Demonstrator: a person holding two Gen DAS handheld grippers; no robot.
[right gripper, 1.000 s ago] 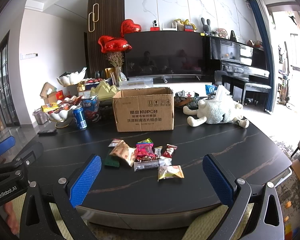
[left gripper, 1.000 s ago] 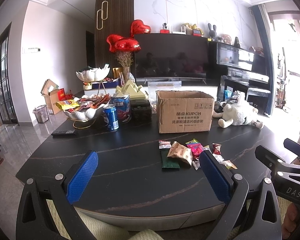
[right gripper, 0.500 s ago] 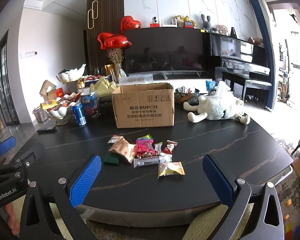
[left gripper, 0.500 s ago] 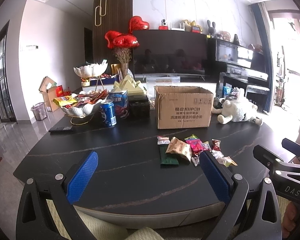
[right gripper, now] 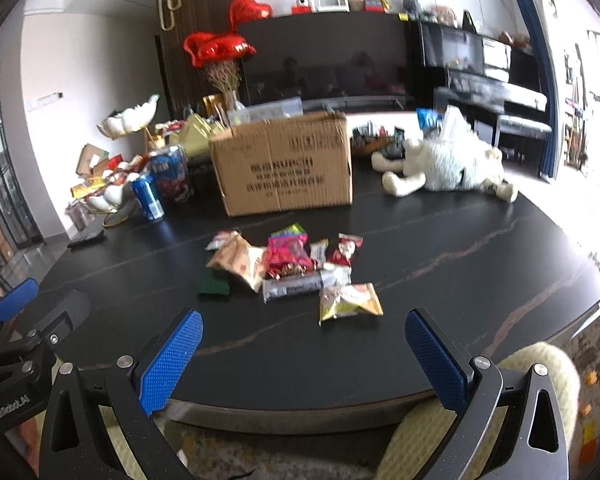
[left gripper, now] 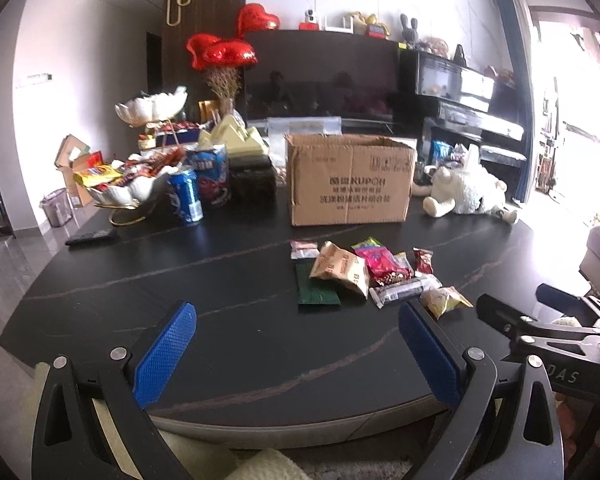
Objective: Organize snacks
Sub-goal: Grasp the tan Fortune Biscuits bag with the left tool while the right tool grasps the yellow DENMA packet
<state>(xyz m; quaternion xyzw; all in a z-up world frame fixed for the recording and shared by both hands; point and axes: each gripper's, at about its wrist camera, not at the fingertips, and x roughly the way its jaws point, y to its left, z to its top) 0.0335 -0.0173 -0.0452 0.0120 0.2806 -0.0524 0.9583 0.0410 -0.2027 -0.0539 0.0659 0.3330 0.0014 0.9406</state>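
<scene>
Snack packets (right gripper: 296, 268): a loose heap at the centre of the right wrist frame, right of centre in the left wrist frame, on the black table (right gripper: 440, 280) in front of the cardboard box (right gripper: 286, 166).
- Grey bar wrapper (right gripper: 300, 286): long axis roughly left to right across the frame, lying flat at the lower edge of the heap.
- Yellow-orange packet (right gripper: 350, 300): flat, lowest of the heap, just beside the grey wrapper.
- Tan pouch (right gripper: 240, 262): puffed, tilted, long axis running toward the lower right.
- Pink-red bag (right gripper: 288, 254): crumpled, middle of the heap.
- Dark green packet (left gripper: 317, 285): flat, long axis running up the frame, partly under the tan pouch.
- Small red packet (left gripper: 423, 261): at the right edge of the heap.

Cardboard box: open top, printed side facing the cameras, above the heap.

Left gripper (left gripper: 296, 354): bottom of its frame, level, over the table's near edge, blue pads spread wide, nothing between them.

Right gripper (right gripper: 300, 354): bottom of its frame, pointed at the heap, pads spread wide, holding nothing.

Also on the table: blue can (left gripper: 185, 196), upper left; plush toy (right gripper: 448, 164), upper right.
</scene>
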